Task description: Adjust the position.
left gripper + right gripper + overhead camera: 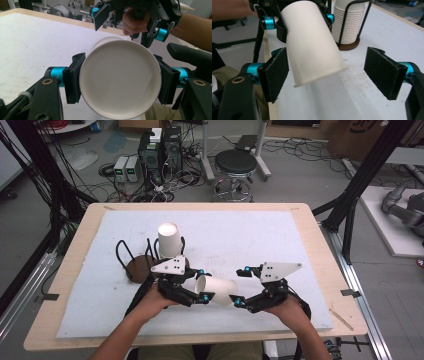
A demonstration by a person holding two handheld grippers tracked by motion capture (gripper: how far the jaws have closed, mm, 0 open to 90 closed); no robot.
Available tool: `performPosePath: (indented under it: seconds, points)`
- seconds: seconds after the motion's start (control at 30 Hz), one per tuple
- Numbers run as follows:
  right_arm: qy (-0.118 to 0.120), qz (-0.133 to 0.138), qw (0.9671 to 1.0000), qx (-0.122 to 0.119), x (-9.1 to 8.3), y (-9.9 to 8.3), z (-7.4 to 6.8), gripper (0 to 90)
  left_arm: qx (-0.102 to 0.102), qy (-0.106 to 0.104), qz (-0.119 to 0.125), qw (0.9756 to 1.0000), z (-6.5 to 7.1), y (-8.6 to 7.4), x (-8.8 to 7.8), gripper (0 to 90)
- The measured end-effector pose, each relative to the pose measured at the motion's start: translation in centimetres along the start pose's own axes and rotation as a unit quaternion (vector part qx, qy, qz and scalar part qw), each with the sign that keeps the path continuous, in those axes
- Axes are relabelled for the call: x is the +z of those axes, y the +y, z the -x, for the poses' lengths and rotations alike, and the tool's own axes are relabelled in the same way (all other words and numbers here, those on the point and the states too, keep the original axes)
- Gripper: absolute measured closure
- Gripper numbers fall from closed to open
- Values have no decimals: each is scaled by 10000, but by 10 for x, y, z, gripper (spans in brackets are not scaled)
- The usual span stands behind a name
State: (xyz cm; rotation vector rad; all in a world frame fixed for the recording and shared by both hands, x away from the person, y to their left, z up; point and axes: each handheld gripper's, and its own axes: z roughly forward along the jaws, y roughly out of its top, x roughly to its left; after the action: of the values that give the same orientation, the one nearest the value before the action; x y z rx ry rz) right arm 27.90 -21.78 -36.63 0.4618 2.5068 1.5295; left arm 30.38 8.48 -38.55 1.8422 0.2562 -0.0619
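A white paper cup (218,290) lies on its side in the air just above the white mat (260,235). My left gripper (202,284) is shut on one end of it. In the left gripper view the pads (72,80) press both sides of the cup (120,82), whose round end faces the camera. My right gripper (242,286) is open around the cup's other end (312,45). Its left pad (274,72) sits close beside the cup wall and its right pad stands well apart. A stack of white cups (169,240) stands upside down in a black wire holder (140,267).
The holder and stack (348,22) stand just behind the grippers, left of centre. The wooden table edge (320,235) frames the mat. A stool (235,165), computer boxes (160,150) and cables lie on the floor beyond the table.
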Motion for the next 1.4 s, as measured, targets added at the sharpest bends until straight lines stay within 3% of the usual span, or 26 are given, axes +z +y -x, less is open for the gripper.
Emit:
performPosePath:
  seconds: [0.27,0.3,0.43,0.5,0.77,1.03,1.2,1.4]
  points:
    - [-95,142,9996,207,-6,-11,4,204,-74,37,422,9991,-3,-7,-7,348]
    - [23,134,9993,357,-6,-14,2,204,-110,15,530,9985,-4,-8,-8,348]
    - [22,181,9991,384,-4,-20,3,203,-135,-45,738,9972,-4,-10,-9,348]
    - [157,165,9985,488,-2,-24,2,203,-128,-64,754,9971,-3,-11,-9,347]
    - [315,169,9984,449,6,-30,0,203,-65,-205,813,9965,-1,-12,-6,348]
    - [615,162,9970,439,12,-30,-3,203,-32,-517,950,9941,2,-10,-2,348]
    - [832,200,9954,428,16,-30,-5,186,43,-728,833,9939,5,-11,4,348]
    - [928,394,9945,271,11,-28,-4,267,67,-748,809,9939,4,-12,5,354]
